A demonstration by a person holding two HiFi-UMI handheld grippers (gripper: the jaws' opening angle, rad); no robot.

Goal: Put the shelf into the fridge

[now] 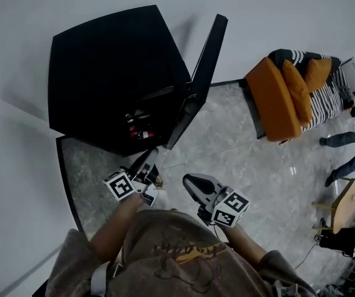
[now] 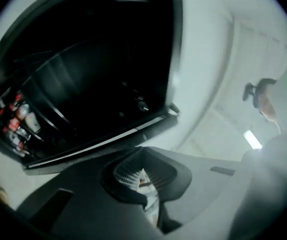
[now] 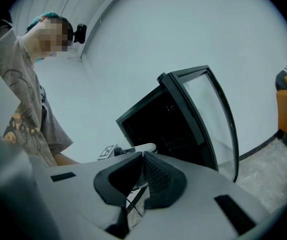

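The black fridge (image 1: 112,73) stands on the floor with its glass door (image 1: 201,73) swung open. In the left gripper view its dark inside (image 2: 93,69) shows wire racks and red-labelled bottles (image 2: 16,119) at the lower left. My left gripper (image 1: 149,158) points at the fridge's open front, jaws shut (image 2: 143,150) with nothing clearly between them. My right gripper (image 1: 190,181) hangs beside it to the right, also shut (image 3: 143,156). Thin dark wires (image 3: 131,199) show through the gap below its pads; I cannot tell what they belong to. No shelf is plainly visible.
An orange armchair (image 1: 276,98) with striped cushions stands right of the fridge door. Other people's legs (image 1: 350,159) and a wooden table (image 1: 344,206) are at the far right. The floor is grey marble tile (image 1: 245,166), and a pale wall runs behind the fridge.
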